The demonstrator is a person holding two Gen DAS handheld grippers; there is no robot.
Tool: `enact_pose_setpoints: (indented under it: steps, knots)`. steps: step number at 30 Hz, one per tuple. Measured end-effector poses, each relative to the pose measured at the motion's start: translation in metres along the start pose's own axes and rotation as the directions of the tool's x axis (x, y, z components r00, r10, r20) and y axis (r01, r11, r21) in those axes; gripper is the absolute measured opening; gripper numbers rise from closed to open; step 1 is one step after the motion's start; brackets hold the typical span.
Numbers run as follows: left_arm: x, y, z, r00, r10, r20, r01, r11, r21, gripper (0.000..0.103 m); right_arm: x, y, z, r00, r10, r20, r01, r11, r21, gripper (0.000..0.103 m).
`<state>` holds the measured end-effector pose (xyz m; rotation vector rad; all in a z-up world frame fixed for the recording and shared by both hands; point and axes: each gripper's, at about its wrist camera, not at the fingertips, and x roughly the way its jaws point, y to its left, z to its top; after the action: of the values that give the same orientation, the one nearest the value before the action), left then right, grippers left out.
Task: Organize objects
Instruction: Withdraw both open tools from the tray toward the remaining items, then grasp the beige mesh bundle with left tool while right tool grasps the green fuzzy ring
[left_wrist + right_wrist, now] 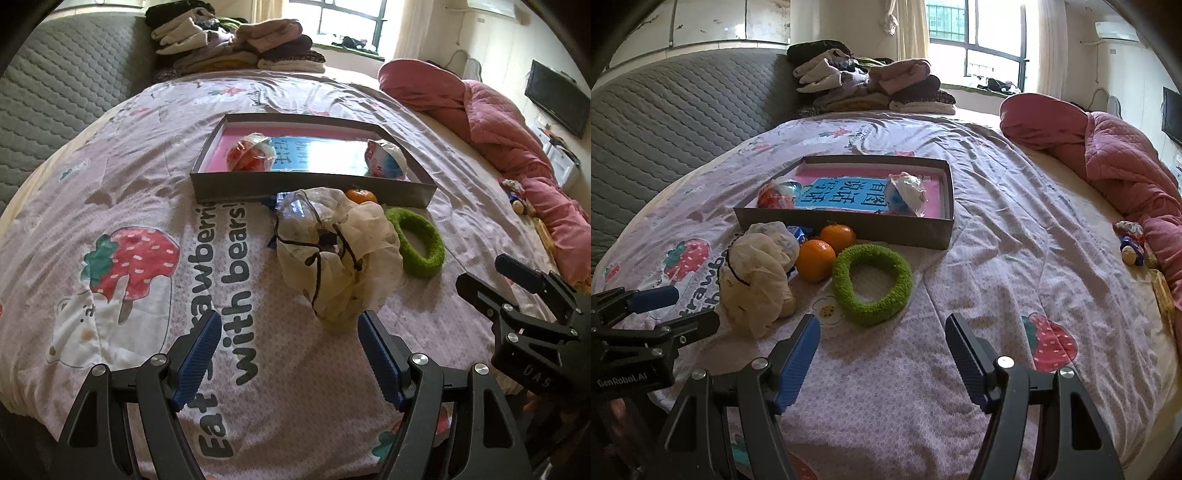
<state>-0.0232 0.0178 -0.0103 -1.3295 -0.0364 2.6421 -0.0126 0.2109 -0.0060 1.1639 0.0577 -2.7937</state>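
A grey box (295, 182) (849, 230) lies on the bed with a red snack bag (245, 151) (775, 197) and a white-blue bag (386, 157) (905, 194) inside. In front of it lie a cream drawstring pouch (340, 251) (757, 273), two oranges (816, 260) (837, 238), one of which shows in the left wrist view (361, 195), a green fuzzy ring (419, 242) (871, 282) and a small blue packet (801, 232). My left gripper (290, 341) is open, just short of the pouch. My right gripper (882, 345) is open and empty, just short of the ring.
The printed bedsheet (129, 258) (997, 258) covers the bed. A pink quilt (498, 133) (1108, 158) lies at the right, with small toys (1132, 243) beside it. Folded clothes (240, 44) (868, 85) are stacked at the far end. A grey padded headboard (55, 110) is left.
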Motion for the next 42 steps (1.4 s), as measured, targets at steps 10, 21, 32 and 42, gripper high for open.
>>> enact_pose_setpoints:
  steps: [10, 21, 32, 42]
  knots:
    - [0.007, 0.009, 0.009, 1.0, -0.026, 0.017, 0.027, 0.998, -0.051, 0.077, 0.009, -0.004, 0.003, 1.0, -0.007, 0.002, 0.007, 1.0, 0.011, 0.07]
    - [0.025, 0.012, 0.023, 1.0, -0.016, 0.013, 0.016, 0.998, -0.057, 0.077, 0.024, -0.008, 0.012, 1.0, -0.015, 0.0, 0.015, 1.0, 0.015, 0.07]
    - [0.046, 0.02, 0.031, 1.0, -0.013, 0.003, 0.014, 0.996, -0.084, 0.077, 0.05, -0.016, 0.015, 0.999, -0.025, -0.022, 0.026, 0.999, 0.039, 0.07]
    - [0.066, 0.027, 0.036, 1.0, -0.009, -0.012, 0.008, 0.994, -0.113, 0.077, 0.071, -0.022, 0.016, 0.998, -0.052, -0.042, 0.054, 0.998, 0.044, 0.07]
